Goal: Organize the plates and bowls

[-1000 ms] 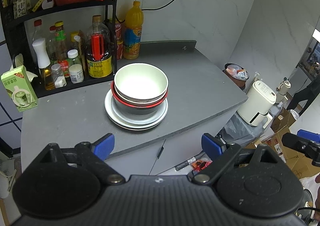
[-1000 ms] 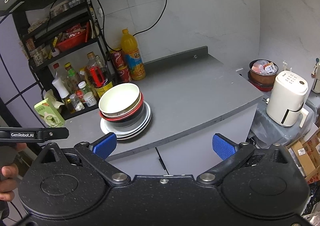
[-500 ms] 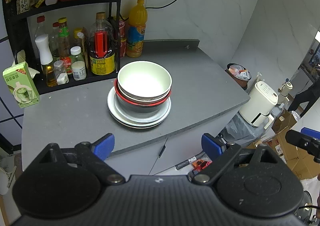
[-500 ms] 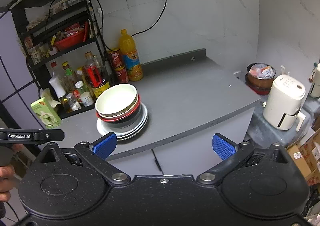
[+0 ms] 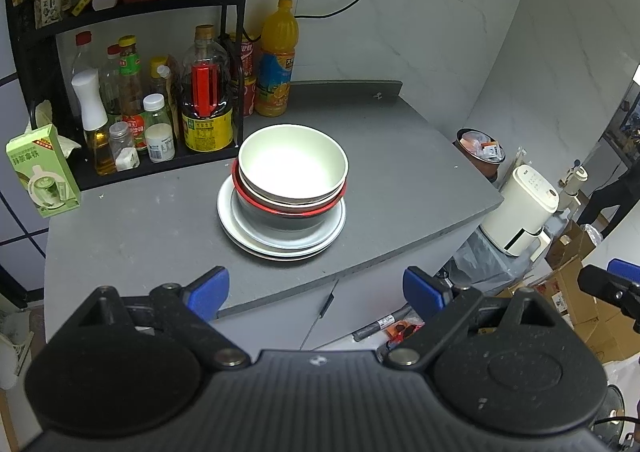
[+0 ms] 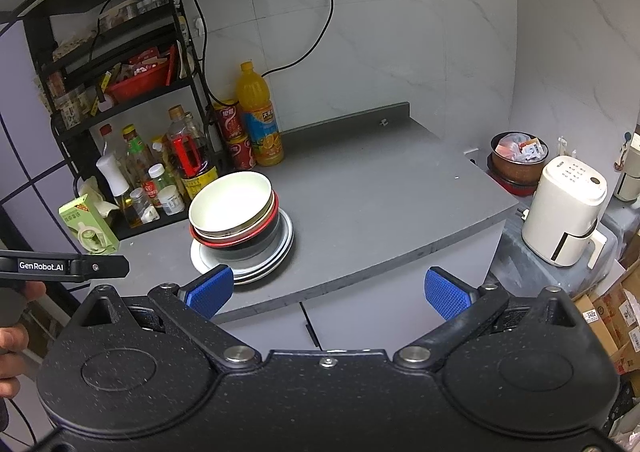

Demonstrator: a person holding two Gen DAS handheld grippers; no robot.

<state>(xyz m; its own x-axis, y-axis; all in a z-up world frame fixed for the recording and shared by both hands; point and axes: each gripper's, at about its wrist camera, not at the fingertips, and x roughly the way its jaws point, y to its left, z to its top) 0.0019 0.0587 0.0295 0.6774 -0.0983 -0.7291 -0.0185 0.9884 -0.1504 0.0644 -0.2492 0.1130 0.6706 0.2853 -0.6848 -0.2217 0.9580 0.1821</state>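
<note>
On the grey counter (image 5: 400,180) stands one stack: white plates (image 5: 240,236) at the bottom, a red-rimmed dark bowl (image 5: 288,212) on them, and a cream bowl (image 5: 292,168) nested on top. The same stack shows in the right wrist view, with the cream bowl (image 6: 230,204) above the plates (image 6: 260,268). My left gripper (image 5: 316,290) is open and empty, held off the counter's front edge, short of the stack. My right gripper (image 6: 328,290) is also open and empty, in front of the counter, with the stack to its upper left.
A black rack (image 5: 236,52) of sauce bottles stands behind the stack, with an orange juice bottle (image 5: 277,64) and red cans beside it. A green carton (image 5: 42,172) sits at the counter's left. A white appliance (image 6: 564,212) and cardboard boxes lie lower right.
Both grippers have shifted slightly; the stack sits a little higher and farther in the left view and lower left in the right view. Both stay open. The dishes have not moved.
</note>
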